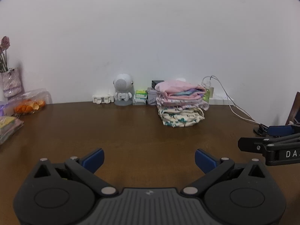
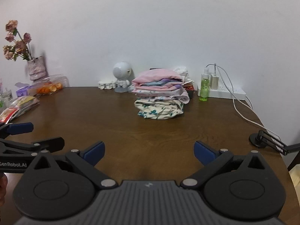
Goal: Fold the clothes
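1. Left gripper (image 1: 149,159), black with blue finger pads: jaws spread wide, nothing between them, held above the bare brown wooden table (image 1: 131,131).
2. Right gripper (image 2: 149,154), same make: jaws likewise wide apart and empty, over the same table top.
3. Stack of folded clothes (image 1: 181,105): pink garment on top, lilac and pale-blue layers under it, cream cloth with teal print at the bottom. It sits well ahead of the left gripper and to its right; almost straight ahead of the right gripper, well apart from both.
4. Beyond the stack, against the white wall: a white round-headed astronaut figurine (image 1: 122,91) on a grey base, ahead-left of the stack.
5. Right of the stack, a clear green liquid bottle (image 2: 204,88) stands just in front of a white power strip (image 2: 227,93) with a white cable trailing off it.
6. Far left of both grippers: a vase of dried pink flowers (image 2: 36,69) and a clear bag of orange fruit (image 2: 49,88).
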The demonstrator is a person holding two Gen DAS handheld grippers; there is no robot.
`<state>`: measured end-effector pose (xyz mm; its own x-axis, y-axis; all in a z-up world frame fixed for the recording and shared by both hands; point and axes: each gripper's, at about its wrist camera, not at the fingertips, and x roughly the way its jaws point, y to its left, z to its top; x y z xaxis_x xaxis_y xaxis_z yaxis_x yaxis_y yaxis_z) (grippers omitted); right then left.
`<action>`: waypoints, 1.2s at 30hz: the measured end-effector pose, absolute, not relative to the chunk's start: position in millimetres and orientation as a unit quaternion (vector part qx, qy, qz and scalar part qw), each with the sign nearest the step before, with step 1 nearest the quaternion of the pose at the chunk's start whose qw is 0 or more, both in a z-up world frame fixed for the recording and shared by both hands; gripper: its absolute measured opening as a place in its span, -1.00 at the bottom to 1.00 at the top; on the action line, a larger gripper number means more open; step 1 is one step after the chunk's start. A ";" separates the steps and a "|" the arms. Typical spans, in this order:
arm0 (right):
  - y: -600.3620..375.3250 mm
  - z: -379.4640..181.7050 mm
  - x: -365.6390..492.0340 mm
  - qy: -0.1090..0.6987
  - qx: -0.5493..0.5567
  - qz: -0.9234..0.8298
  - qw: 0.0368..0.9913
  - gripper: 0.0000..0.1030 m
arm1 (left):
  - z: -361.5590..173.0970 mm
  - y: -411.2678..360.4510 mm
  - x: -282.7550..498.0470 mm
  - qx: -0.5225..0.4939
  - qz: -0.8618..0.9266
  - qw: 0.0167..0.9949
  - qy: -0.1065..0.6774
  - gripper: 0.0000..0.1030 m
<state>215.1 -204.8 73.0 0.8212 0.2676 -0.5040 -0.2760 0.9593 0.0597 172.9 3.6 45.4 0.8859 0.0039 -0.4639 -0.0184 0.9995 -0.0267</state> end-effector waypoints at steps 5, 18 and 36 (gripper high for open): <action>-205.9 70.6 178.6 0.267 0.000 0.158 0.951 0.99 | 35.5 3.1 133.0 -0.019 -0.003 0.969 0.246 1.00; -206.7 38.7 82.6 0.301 0.006 0.154 0.941 0.99 | 9.0 5.3 40.4 -0.039 -0.032 0.963 0.266 1.00; -192.9 28.1 5.4 0.286 0.014 0.137 0.948 0.99 | 9.3 4.6 -19.7 -0.059 -0.064 0.964 0.250 1.00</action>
<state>5.4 -192.9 28.1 0.7988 0.2684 -0.5384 -0.2521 0.9619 0.1056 -19.7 4.6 9.3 0.8670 -0.1534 -0.4741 0.0946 0.9848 -0.1457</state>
